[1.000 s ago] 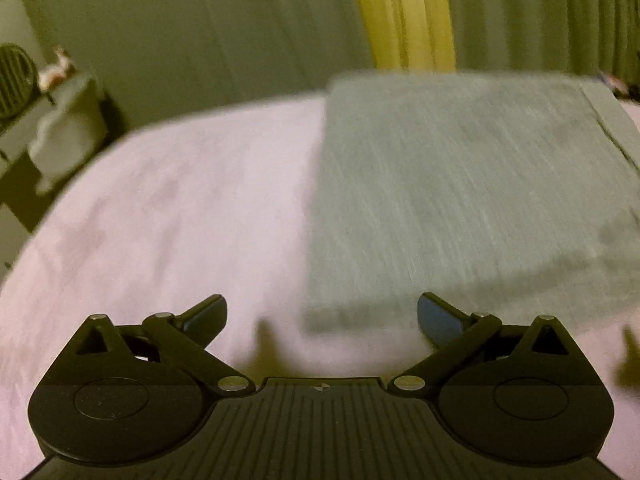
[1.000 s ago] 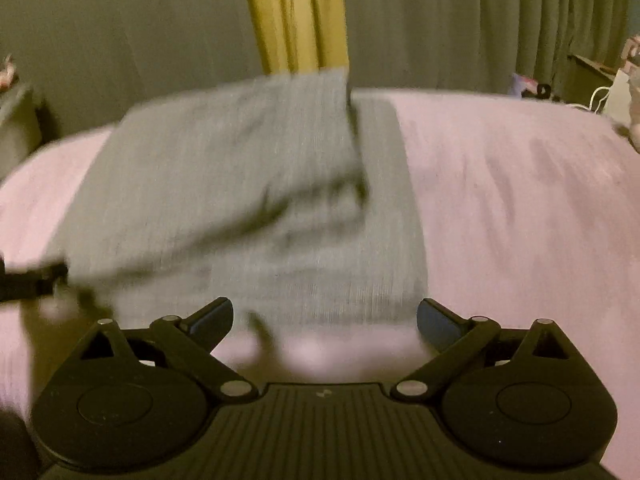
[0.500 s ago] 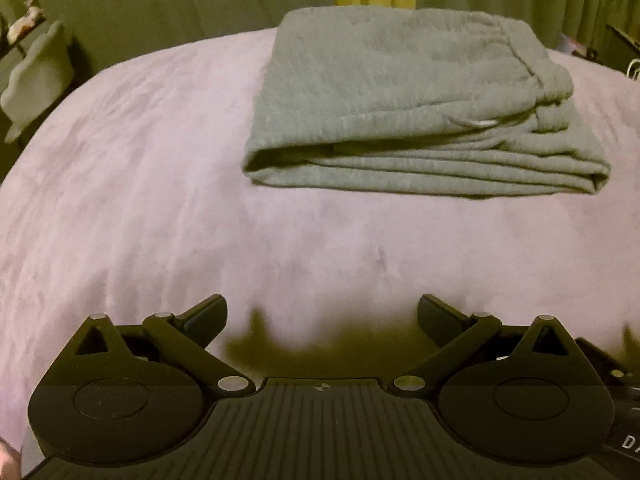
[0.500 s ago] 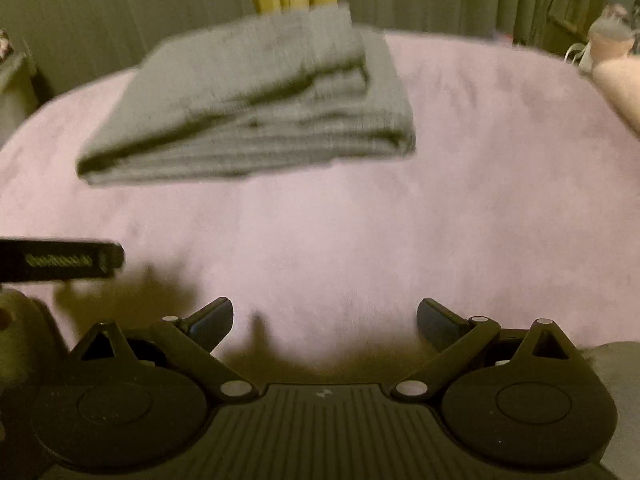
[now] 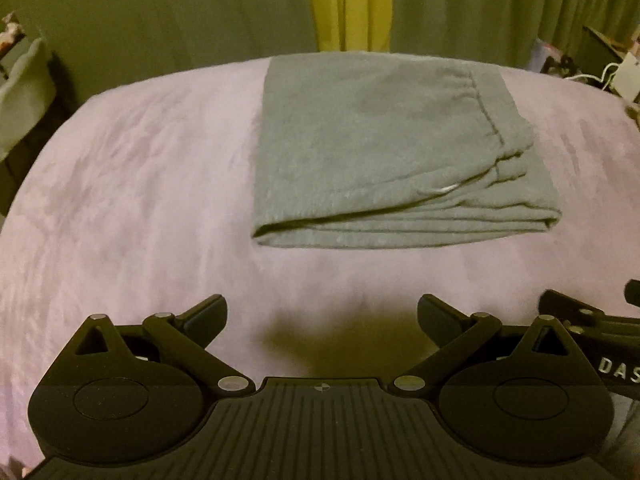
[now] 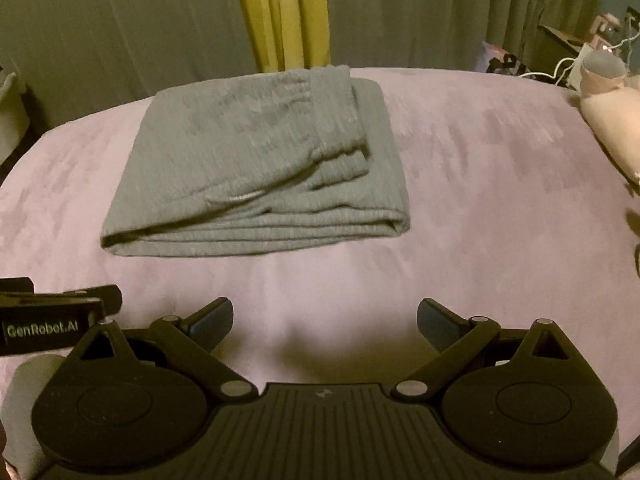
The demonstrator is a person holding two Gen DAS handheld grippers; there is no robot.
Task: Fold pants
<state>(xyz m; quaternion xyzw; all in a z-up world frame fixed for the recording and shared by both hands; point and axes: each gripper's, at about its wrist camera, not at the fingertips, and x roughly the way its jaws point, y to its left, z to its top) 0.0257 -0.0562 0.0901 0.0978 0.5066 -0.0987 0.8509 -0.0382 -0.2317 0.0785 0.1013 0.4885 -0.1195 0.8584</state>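
Observation:
The grey pants lie folded into a thick rectangular stack on the pink bed cover; the layered folded edge faces me. In the right wrist view the same pants sit left of centre. My left gripper is open and empty, held back from the stack over the cover. My right gripper is likewise open with nothing between its fingers, short of the stack. Each view shows the other gripper's body at its edge: the right gripper and the left gripper.
Green curtains with a yellow strip hang behind the bed. Cluttered furniture with cables stands at the far right, a pale bundle lies on the bed's right side, and a shelf stands at far left.
Both grippers have drawn back from the pants, which a second ago filled the views close up. The folded stack now lies alone on the cover.

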